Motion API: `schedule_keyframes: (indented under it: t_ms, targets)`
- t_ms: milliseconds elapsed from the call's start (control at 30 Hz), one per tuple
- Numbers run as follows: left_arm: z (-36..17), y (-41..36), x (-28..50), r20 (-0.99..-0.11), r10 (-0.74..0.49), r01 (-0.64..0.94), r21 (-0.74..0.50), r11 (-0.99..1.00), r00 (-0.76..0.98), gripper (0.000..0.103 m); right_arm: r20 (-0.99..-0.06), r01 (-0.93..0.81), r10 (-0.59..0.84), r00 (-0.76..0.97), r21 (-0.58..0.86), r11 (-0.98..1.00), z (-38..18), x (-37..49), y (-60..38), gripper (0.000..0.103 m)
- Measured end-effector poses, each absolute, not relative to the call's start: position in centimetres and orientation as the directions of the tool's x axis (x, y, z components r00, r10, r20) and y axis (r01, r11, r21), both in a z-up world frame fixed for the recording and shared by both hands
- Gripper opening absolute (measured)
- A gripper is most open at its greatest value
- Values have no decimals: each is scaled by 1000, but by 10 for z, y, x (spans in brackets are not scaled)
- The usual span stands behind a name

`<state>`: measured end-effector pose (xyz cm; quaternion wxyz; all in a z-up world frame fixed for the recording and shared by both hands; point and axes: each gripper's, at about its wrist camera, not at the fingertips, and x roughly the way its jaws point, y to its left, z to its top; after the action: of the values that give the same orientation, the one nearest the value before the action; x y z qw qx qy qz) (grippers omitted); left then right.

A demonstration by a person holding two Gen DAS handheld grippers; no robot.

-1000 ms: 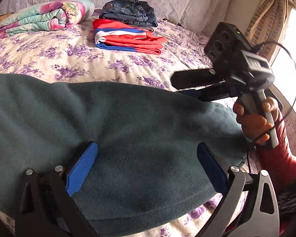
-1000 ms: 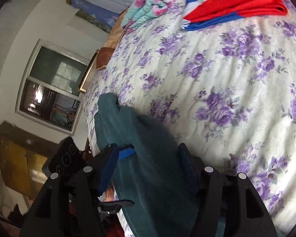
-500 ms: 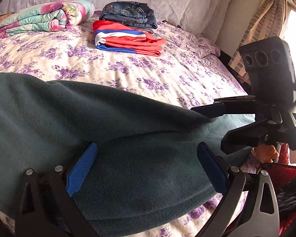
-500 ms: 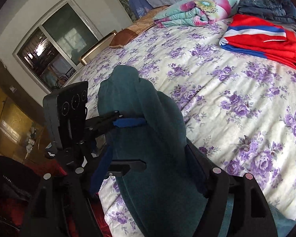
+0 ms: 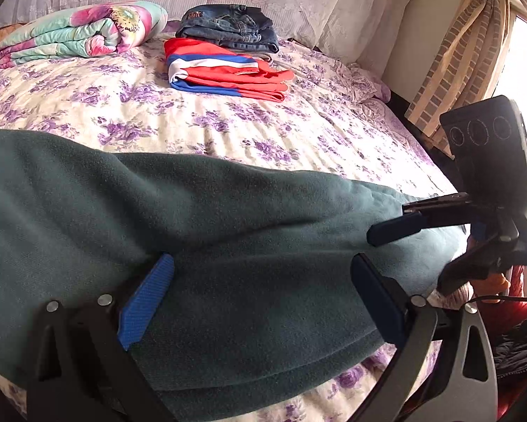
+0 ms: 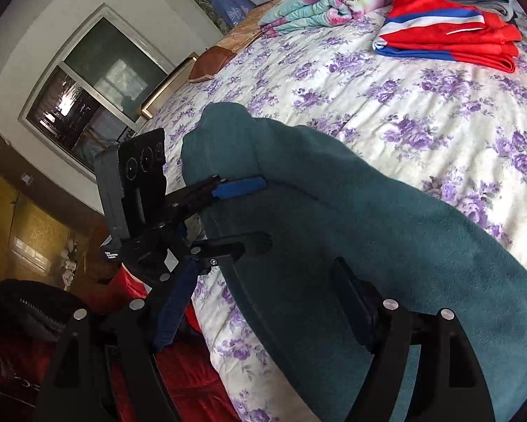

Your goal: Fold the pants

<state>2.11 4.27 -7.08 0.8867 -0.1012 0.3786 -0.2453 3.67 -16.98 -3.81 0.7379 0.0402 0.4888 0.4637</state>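
We are holding both grippers spread wide over the green pants (image 5: 228,246) lying along the bed's near edge.

Our left gripper (image 5: 263,288) and right gripper (image 6: 263,302) are gripping nothing, fingers straddling the cloth. Bare flowered bedspread (image 5: 228,123) is stretching beyond, towards the red folded cloth (image 5: 228,70), jeans (image 5: 228,28) and rolled quilt (image 5: 80,31).

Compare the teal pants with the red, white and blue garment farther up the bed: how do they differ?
The teal pants are one plain colour; the striped garment is red, white and blue. The pants stretch long across the near bed between both open grippers; the striped garment is a compact folded stack, untouched. Both rest on the floral bedspread.
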Motion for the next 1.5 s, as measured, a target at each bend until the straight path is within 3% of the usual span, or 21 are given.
schedule_keyframes:
  t_ms: [133,300,433,567,733,933,1100,1333,1433,1500]
  targets:
    - [-71,43,21,-622,-511,358,-365,860,593,98,-627,-586,769,121,580,565,-30,86,-173,80]
    - [-70,42,21,-623,-511,359,-364,860,593,98,-644,-425,762,-67,710,562,-75,149,-149,80]
    - [-70,43,21,-622,-511,359,-364,859,593,98,-594,-496,798,-100,725,477,-64,114,-138,80]
    - [-70,43,20,-621,-514,360,-366,858,593,98,-612,-607,784,-102,663,438,-49,66,-128,85]
    - [-70,43,19,-620,-514,360,-367,858,593,98,-648,-640,760,-49,605,474,-51,36,-126,86]
    - [-70,42,17,-621,-512,364,-361,859,593,98,-605,-602,792,-75,661,448,-54,37,-133,89]
    - [-69,42,17,-625,-507,364,-353,862,594,98,-528,-471,817,-232,796,380,-71,77,-104,93]
    - [-69,44,16,-618,-513,366,-361,858,595,98,-349,-206,874,-339,934,293,-94,128,-64,93]
    - [-68,44,16,-616,-515,366,-363,857,596,98,-270,-121,940,-211,961,249,-92,150,-70,93]
    - [-68,45,16,-616,-515,367,-361,857,596,98,-289,-194,955,-70,943,271,-79,162,-82,93]
